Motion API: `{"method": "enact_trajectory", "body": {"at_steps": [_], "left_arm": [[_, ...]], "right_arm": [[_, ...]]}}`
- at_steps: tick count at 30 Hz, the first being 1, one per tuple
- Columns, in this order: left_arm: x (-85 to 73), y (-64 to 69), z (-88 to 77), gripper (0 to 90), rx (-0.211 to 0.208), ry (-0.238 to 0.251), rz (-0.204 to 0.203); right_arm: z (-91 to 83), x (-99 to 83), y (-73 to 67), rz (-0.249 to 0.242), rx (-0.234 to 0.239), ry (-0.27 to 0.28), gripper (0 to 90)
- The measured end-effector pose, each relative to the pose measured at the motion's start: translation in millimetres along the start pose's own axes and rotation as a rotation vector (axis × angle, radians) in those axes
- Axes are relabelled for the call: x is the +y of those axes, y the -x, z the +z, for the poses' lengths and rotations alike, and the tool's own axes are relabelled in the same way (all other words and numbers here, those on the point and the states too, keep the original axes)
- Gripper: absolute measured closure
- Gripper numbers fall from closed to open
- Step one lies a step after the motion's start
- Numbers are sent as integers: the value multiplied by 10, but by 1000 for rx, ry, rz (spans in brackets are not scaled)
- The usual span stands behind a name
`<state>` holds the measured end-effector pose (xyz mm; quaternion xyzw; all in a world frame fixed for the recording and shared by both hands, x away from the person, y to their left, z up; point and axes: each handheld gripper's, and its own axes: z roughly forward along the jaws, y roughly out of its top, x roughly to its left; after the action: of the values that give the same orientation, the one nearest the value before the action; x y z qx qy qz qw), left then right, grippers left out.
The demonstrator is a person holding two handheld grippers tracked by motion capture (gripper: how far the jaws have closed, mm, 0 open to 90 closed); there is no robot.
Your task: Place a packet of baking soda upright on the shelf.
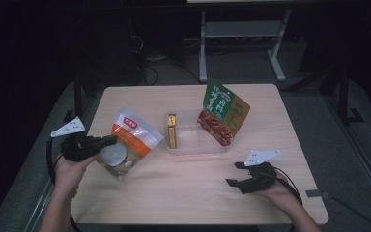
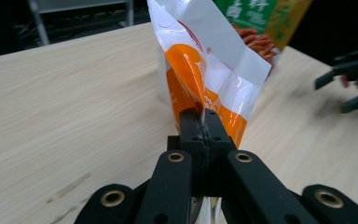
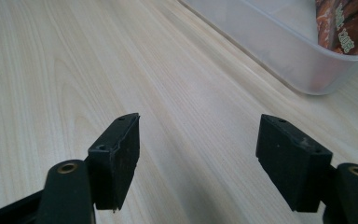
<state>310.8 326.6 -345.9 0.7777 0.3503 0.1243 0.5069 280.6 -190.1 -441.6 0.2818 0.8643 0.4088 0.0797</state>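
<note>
- Worktop: light wood, carries everything.
- Clear tub: mid-worktop, ahead of both sets of fingers; yellow box stands inside, green-red packet leans in its far end.
- Orange-white pouch: lifted off the worktop, tub just beyond it.
- Left gripper: fingers clamped shut on the pouch's edge.
- Right gripper: fingers spread, nothing between, low over the worktop near the tub.
- Step, judged: carrying the pouch. Next: move over the tub, lower, release.
</note>
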Motion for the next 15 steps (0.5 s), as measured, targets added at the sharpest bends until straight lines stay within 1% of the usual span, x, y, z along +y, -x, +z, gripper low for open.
{"method": "enact_trajectory", "body": {"at_steps": [3,5,8,9,10,13,15], "left_arm": [[33,98,30,900,-41,21,5],[64,165,67,900,-69,24,14],[112,276,135,900,-99,24,39],[125,324,166,900,-108,30,37],[139,359,190,900,-115,22,52],[163,467,272,900,-143,25,65],[169,554,347,900,-164,28,66]], "right_arm": [[1,8,-10,9,3,-4,299],[2,17,-14,1,6,7,298],[-9,31,-29,2,17,19,305],[-15,37,-36,8,23,21,307],[-17,41,-35,4,31,32,309],[-21,66,-56,11,54,51,317],[-17,91,-71,15,70,61,317]]}}
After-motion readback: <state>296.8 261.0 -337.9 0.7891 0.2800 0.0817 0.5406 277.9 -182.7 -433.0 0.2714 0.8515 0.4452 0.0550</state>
